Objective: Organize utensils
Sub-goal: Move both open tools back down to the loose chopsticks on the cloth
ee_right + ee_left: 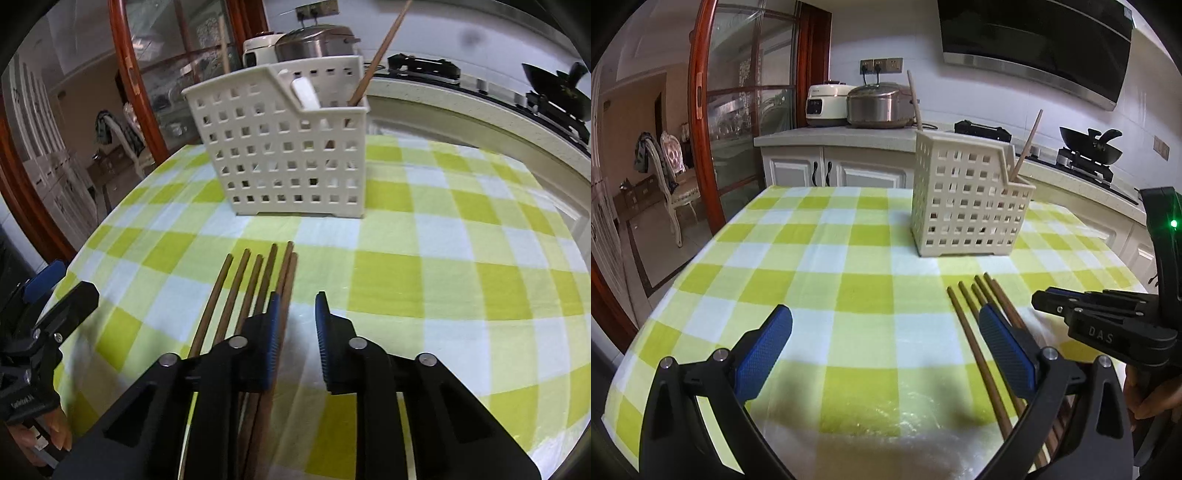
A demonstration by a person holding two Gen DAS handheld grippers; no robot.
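Left tongs (882, 347) released, wide over the checkered desk (831, 258). Right tongs (295, 332) narrowly parted, grasping nothing, just beside the chopsticks (236, 288) before the utensil caddy (280, 147).

Matt wooden chopsticks (255, 288), checked cloth (443, 258)

Both fisheye views are being bent hard and vignetted black at the corners, the checked tablecloth (849, 258) is being lit evenly from above with soft shadows thrown under the gripper fingers, glare is being caught near its front edge, and slight motion blur is being shown.
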